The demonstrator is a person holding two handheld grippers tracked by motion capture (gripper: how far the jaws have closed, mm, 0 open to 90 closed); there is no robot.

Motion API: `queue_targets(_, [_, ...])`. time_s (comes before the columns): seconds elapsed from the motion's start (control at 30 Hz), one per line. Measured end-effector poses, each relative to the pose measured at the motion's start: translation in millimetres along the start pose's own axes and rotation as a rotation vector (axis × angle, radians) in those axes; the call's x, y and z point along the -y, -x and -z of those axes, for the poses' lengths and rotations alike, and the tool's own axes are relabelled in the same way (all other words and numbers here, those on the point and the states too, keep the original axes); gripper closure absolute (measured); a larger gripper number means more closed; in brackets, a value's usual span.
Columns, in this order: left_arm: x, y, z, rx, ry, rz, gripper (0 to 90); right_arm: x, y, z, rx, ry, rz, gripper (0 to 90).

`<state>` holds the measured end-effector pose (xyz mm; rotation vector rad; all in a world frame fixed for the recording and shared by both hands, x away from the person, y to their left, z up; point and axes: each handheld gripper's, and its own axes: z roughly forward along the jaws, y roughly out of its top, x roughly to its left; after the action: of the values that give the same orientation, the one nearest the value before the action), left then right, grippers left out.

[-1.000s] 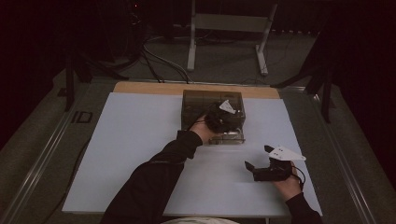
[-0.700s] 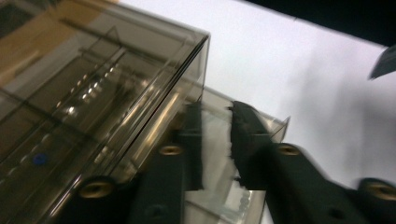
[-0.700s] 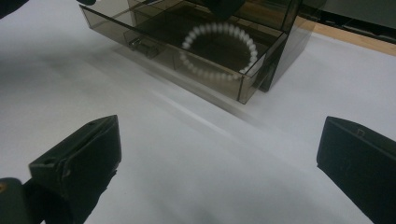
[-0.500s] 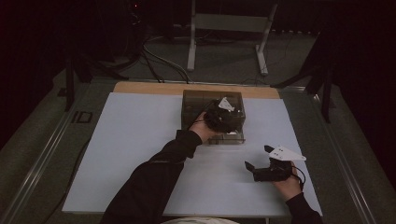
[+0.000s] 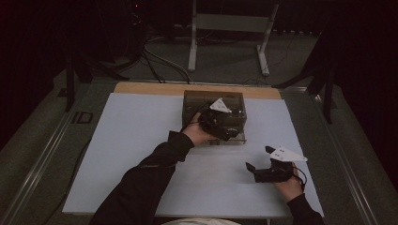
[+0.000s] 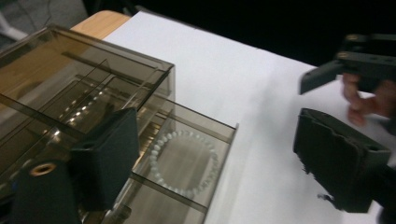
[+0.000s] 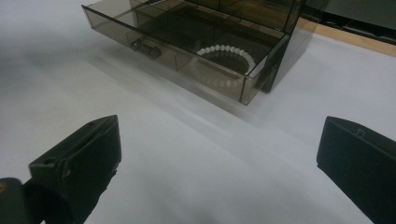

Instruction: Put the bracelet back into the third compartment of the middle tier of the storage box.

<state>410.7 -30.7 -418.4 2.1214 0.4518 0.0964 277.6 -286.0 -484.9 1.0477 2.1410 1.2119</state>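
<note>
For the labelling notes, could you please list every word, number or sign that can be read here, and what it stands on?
None: no readable text anywhere.
The smoky clear drawer box, its open drawer and the white bead bracelet carry no print.
The white table cover is blank.

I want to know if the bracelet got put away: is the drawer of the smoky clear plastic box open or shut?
Open. The smoky clear plastic drawer juts out of the box, and the white bead bracelet lies inside it.
</note>
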Motion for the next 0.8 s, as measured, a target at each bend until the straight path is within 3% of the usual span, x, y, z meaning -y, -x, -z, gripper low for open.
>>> queue_targets(0.1, [0.8, 0.2, 6.2, 0.007, 0.008, -0.001, 8.0, -0.1, -0.2, 0.1, -0.003, 0.0, -0.003, 0.0])
queue_targets(0.13, [0.8, -0.2, 8.8, 0.005, 0.004, 0.001, 2.6, -0.1, -0.6, 0.1, -0.002, -0.001, -0.003, 0.0])
queue_targets(0.4, [9.6, -3.4, 31.5, 0.001, 0.035, 0.019, 0.9, -0.2, -0.9, -0.1, -0.002, -0.001, -0.001, 0.0])
queue_targets(0.53, [16.2, -4.9, 41.7, -0.016, 0.06, -0.004, 0.9, -0.3, -1.5, -0.3, -0.003, -0.001, 0.0, 0.0])
queue_targets(0.8, [26.4, -5.2, 59.6, -0.029, 0.06, -0.015, 0.9, -0.4, -2.3, -0.9, -0.003, -0.001, 0.001, 0.0])
